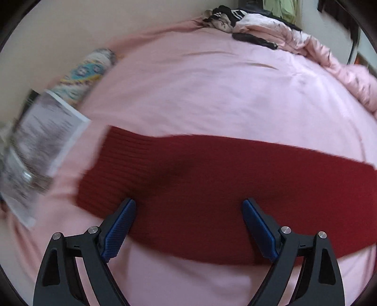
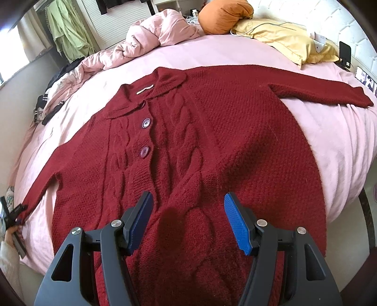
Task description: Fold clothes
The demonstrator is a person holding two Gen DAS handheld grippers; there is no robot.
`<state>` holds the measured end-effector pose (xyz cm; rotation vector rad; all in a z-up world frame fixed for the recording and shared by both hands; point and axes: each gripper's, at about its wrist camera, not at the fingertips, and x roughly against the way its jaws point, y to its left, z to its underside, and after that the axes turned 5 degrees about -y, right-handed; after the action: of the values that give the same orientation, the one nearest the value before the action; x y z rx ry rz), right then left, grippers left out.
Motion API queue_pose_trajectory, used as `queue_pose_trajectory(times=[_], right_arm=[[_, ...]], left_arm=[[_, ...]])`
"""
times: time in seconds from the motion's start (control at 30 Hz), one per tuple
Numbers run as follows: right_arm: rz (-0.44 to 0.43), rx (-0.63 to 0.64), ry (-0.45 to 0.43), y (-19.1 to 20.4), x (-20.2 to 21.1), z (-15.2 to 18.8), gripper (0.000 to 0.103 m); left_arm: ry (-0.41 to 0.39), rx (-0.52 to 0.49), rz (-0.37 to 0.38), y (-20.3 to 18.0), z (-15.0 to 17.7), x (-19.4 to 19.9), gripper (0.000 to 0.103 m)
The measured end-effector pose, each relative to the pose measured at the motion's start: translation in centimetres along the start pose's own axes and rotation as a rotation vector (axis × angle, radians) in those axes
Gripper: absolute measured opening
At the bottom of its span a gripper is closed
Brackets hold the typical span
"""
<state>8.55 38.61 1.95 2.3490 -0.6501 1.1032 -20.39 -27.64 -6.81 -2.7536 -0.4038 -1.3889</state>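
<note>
Left gripper (image 1: 188, 226) gapes over the cardigan sleeve (image 1: 212, 188); right gripper (image 2: 188, 223) hovers unclenched; pinch the cuff (image 1: 106, 164) squarely.

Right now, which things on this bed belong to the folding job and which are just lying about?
Job: dark red cable-knit cardigan; its ribbed left sleeve.
Lying about: crumpled pink duvet; round orange cushion; yellow pillow; printed paper sheet.

Red knit cardigan (image 2: 200, 141) spread flat, front up, on pink bed sheet (image 2: 329, 141); two purple buttons (image 2: 145, 122) done up. Right gripper (image 2: 187, 211) hangs over hem w/ jaws apart, nothing btwn. Yellow pillow (image 2: 282, 40) at head.
</note>
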Motion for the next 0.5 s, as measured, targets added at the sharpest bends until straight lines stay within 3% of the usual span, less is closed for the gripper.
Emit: queue_pose_trajectory(times=[0.07,0.13,0.17,0.23,0.3,0.33,0.4,0.43,0.5], right_arm=[[0.002,0.004,-0.001,0.1,0.0,0.0,0.063],[0.002,0.002,0.000,0.2,0.0,0.0,0.063],[0.002,0.002,-0.001,0.2,0.0,0.0,0.063],[0.003,0.004,-0.001,0.1,0.0,0.0,0.063],[0.004,0.005,-0.002,0.1,0.0,0.0,0.063],[0.006,0.005,-0.001,0.2,0.0,0.0,0.063],[0.009,0.006,0.000,0.2,-0.1,0.0,0.063],[0.010,0.006,0.000,0.2,-0.1,0.0,0.063],[0.010,0.004,0.000,0.2,0.0,0.1,0.064]], left_arm=[[-0.004,-0.028,-0.117,0.5,-0.5,0.4,0.093],[0.000,-0.052,-0.337,1.5,-1.1,1.0,0.093],[-0.022,-0.025,-0.411,1.8,-1.5,1.5,0.093],[-0.079,0.041,-0.471,1.6,-2.2,2.8,0.093],[-0.125,0.091,-0.286,0.3,-2.8,3.9,0.093],[-0.120,0.099,-0.117,-1.1,-2.8,4.3,0.093],[-0.057,0.078,0.049,-3.3,-2.7,3.7,0.093],[-0.007,0.059,0.121,-4.5,-2.2,3.0,0.093],[0.067,0.047,0.154,-5.4,-1.0,1.4,0.093]])
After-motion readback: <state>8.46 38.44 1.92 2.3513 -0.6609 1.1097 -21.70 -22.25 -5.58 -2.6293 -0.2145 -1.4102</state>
